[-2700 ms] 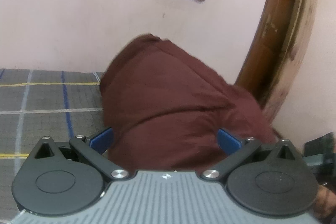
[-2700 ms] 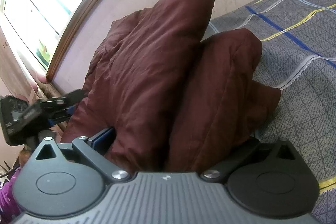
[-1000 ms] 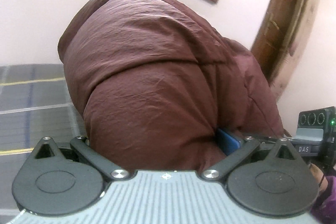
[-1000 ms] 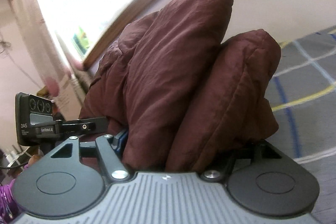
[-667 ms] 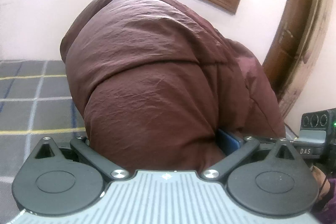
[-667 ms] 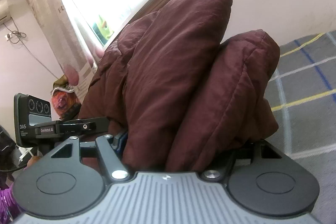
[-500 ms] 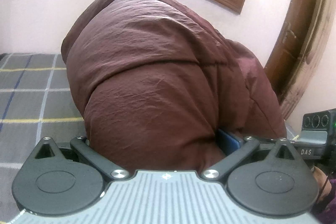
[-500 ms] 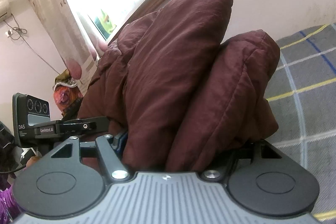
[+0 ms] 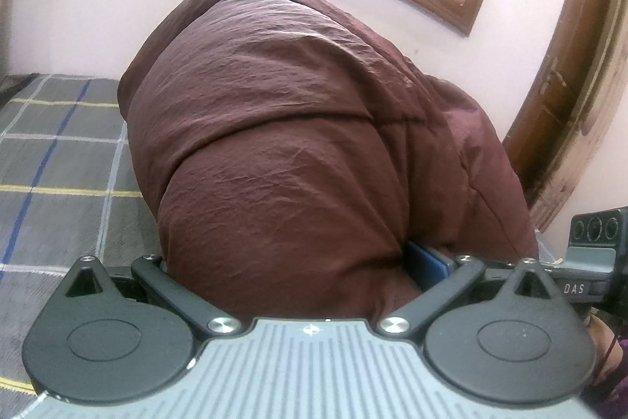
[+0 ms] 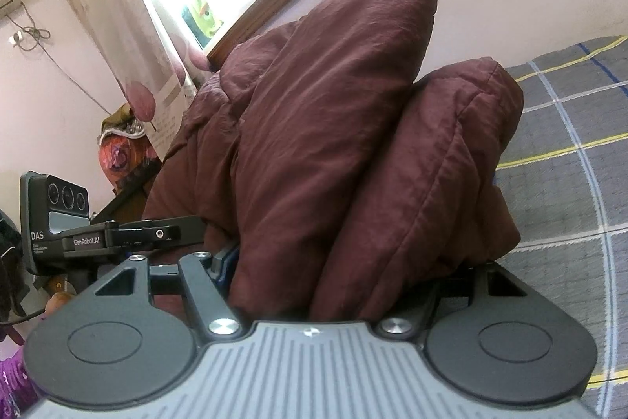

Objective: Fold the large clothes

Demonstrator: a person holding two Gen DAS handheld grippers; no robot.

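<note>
Maroon padded jacket (image 9: 298, 160) lifted higher off the checked bedspread (image 9: 59, 160), pinched in both left gripper (image 9: 290, 262) and right gripper (image 10: 345, 262); seemingly mid-fold, bundle carried over

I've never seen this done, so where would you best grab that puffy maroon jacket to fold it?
By its thick bunched edges, from opposite sides, as the left gripper and right gripper appear to hold the maroon jacket now; its puffy bulk would probably slip from a shallow pinch.
</note>
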